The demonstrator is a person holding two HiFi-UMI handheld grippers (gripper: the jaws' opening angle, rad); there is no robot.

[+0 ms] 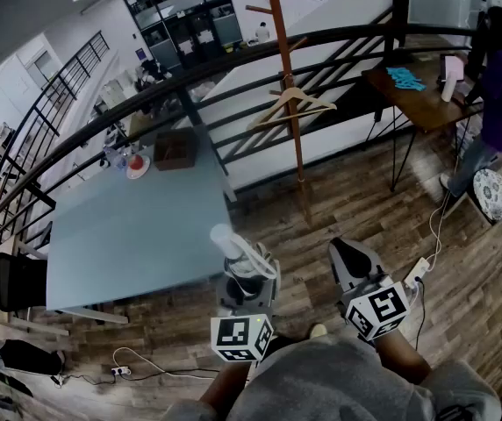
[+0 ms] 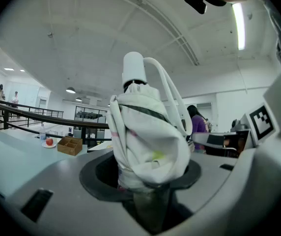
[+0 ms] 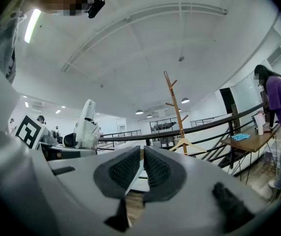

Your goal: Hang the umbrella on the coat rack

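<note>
Holdings, largest first:

1. Wooden plank floor (image 1: pixel 339 209). The near part is covered by my own grey top.
2. Grey-blue table (image 1: pixel 137 226), to my left. Its far edge runs under the railing.
3. Dark railing (image 1: pixel 233 60), which crosses between me and the lower hall.
4. Wooden coat rack (image 1: pixel 286 86), which stands just before the railing, well apart from both my tools. Its top is cut off by the head view's edge.
5. Brown desk (image 1: pixel 418 99), far right, with a person in purple (image 1: pixel 499 86) beside it, partly cut off.
6. My right gripper (image 3: pixel 142 168): its jaws are together, with nothing between them.
7. My left gripper (image 1: pixel 244 281): clamped on the folded white umbrella (image 2: pixel 148 132). The umbrella stands upright with its handle cap and loop strap on top. Its lower end is hidden in the jaws.
8. Wooden hanger (image 1: pixel 292 105), which hangs on the rack.
9. Wooden box (image 1: pixel 174 149), at the table's far corner.
10. Plate (image 1: pixel 138 165), just beside the box. The red item on it is too small to name.
</note>
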